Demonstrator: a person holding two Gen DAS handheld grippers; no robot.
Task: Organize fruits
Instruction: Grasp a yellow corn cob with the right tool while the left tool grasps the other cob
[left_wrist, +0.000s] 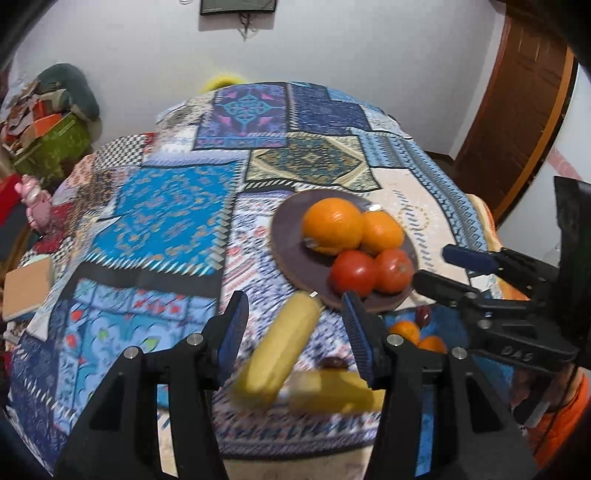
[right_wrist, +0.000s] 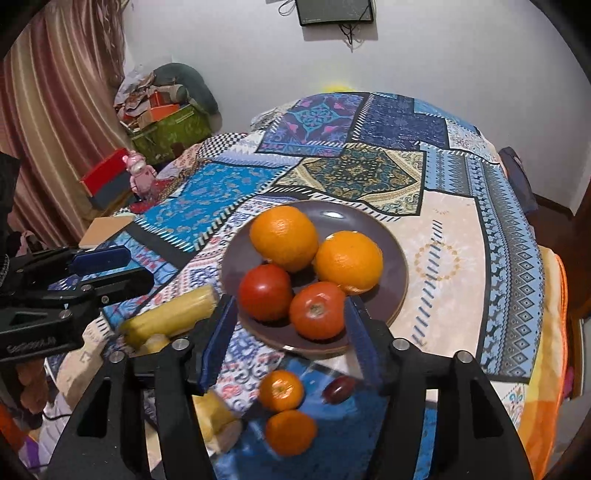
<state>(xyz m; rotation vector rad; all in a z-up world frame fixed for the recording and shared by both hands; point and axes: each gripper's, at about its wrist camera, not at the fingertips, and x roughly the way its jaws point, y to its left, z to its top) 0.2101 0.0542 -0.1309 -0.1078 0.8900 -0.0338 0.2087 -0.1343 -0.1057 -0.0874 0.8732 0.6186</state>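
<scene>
A brown plate (right_wrist: 391, 236) on the patchwork tablecloth holds two oranges (right_wrist: 283, 236) (right_wrist: 349, 260) and two tomatoes (right_wrist: 264, 291) (right_wrist: 317, 310). In front of it lie two small tangerines (right_wrist: 281, 390) (right_wrist: 291, 432) and a dark red fruit (right_wrist: 339, 387). To the plate's left lie two yellow corn-like pieces (left_wrist: 284, 350) (left_wrist: 332, 391). My left gripper (left_wrist: 295, 321) hangs open above the longer yellow piece without touching it. My right gripper (right_wrist: 290, 325) is open over the plate's near edge, with the tomatoes showing between its fingers and apart from them. Each gripper shows in the other's view.
A tan square tile (right_wrist: 107, 227) and a pink figurine (right_wrist: 140, 177) sit at the table's left side. Boxes and clutter (right_wrist: 166, 118) stand beyond them by a curtain. A wooden door (left_wrist: 517, 129) is at the right. An orange sleeve (left_wrist: 561, 417) shows at the near edge.
</scene>
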